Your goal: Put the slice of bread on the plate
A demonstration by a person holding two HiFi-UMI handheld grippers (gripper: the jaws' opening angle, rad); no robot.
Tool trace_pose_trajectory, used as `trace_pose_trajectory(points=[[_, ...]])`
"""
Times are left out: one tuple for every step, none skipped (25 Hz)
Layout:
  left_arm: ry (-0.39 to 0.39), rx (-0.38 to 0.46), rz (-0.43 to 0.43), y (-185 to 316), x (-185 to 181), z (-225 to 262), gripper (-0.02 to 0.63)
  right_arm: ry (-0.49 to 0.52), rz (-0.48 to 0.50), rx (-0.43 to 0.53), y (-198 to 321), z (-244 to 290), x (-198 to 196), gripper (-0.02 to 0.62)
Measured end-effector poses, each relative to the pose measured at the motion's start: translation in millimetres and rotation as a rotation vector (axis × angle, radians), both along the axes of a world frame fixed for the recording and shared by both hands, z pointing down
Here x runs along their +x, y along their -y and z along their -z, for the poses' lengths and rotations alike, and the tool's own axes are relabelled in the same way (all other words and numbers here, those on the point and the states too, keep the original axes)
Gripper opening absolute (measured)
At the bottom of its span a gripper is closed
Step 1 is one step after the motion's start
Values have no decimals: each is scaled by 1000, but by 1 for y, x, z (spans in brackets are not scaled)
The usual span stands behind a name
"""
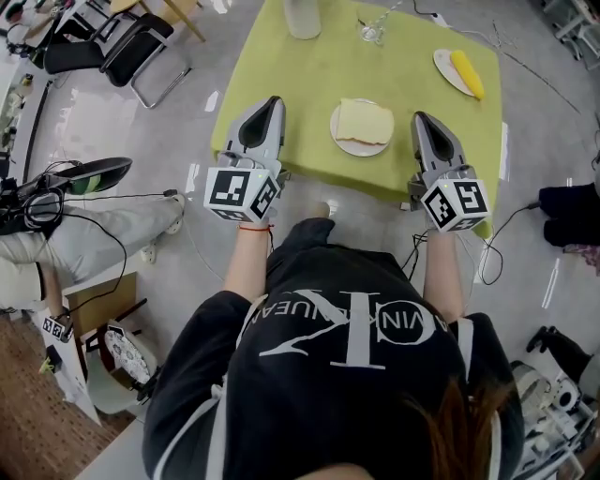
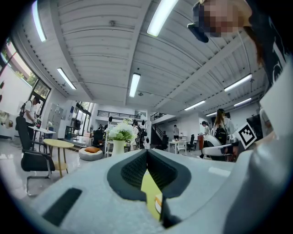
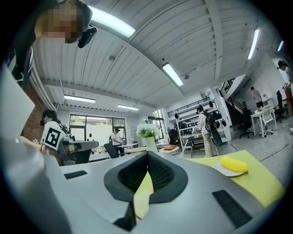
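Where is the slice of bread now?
Head view: the slice of bread lies on the plate, between the left hand-held gripper and the right hand-held gripper.

bare tablecloth [image 1: 309, 84] flanking plate [image 1: 354, 149], vase [image 1: 302, 17], glass [image 1: 371, 32] beyond

The slice of bread [image 1: 364, 121], pale and roughly square, lies flat on the small round white plate [image 1: 356, 149] and covers most of it. The plate sits by the near edge of the green-covered counter [image 1: 281, 75].
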State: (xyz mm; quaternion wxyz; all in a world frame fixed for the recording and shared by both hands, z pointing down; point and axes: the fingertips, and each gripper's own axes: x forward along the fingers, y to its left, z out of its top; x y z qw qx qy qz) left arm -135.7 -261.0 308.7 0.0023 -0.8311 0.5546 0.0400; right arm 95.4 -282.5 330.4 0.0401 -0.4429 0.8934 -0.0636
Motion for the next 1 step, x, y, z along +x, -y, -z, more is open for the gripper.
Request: trace_pose_trajectory(points=[[0,-1,0,1,0,0,11,2,0,-2,1,0,0,0]])
